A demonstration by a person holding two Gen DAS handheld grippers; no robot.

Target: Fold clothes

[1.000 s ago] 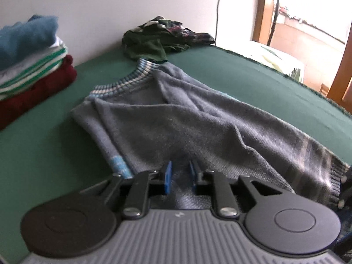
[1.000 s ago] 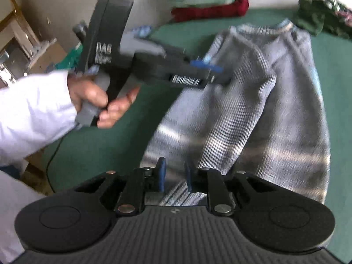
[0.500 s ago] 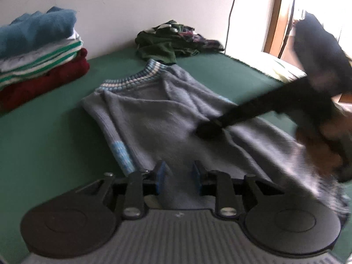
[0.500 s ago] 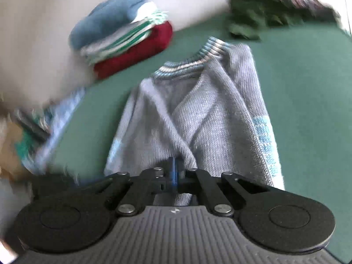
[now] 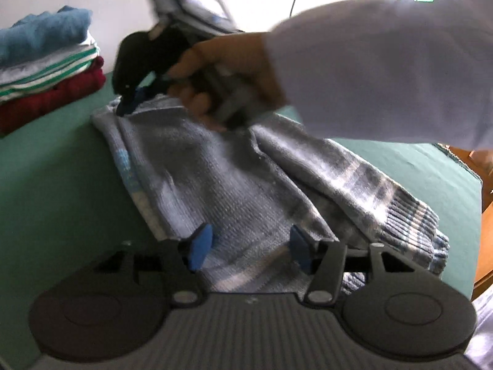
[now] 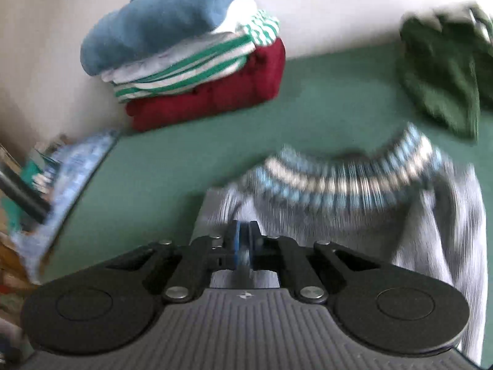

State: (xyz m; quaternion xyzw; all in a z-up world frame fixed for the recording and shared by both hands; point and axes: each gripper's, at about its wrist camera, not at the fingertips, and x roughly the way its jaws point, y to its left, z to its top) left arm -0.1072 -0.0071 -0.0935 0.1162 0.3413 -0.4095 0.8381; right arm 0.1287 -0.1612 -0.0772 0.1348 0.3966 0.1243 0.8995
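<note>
Left gripper [image 5: 249, 246]: jaws opening, sweater [image 5: 215, 178] hem between them, pads not pressing. Sweater lies flat on the green table [image 5: 55, 166], sleeves folded in. Soft, limp knit, likely light and grippy; best pinched at ribbed edges. Right gripper [image 6: 243, 243]: closed tight at the shoulder near the striped collar [image 6: 354, 182]; blur hides whether fabric is pinched.

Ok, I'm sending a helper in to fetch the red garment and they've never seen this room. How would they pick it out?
Start at the green table where it meets the pale wall; a stack of folded clothes sits there, left of the grey sweater. The red garment is the bottom layer, under the green-and-white striped top and the blue one, and the only dark red piece.
</note>
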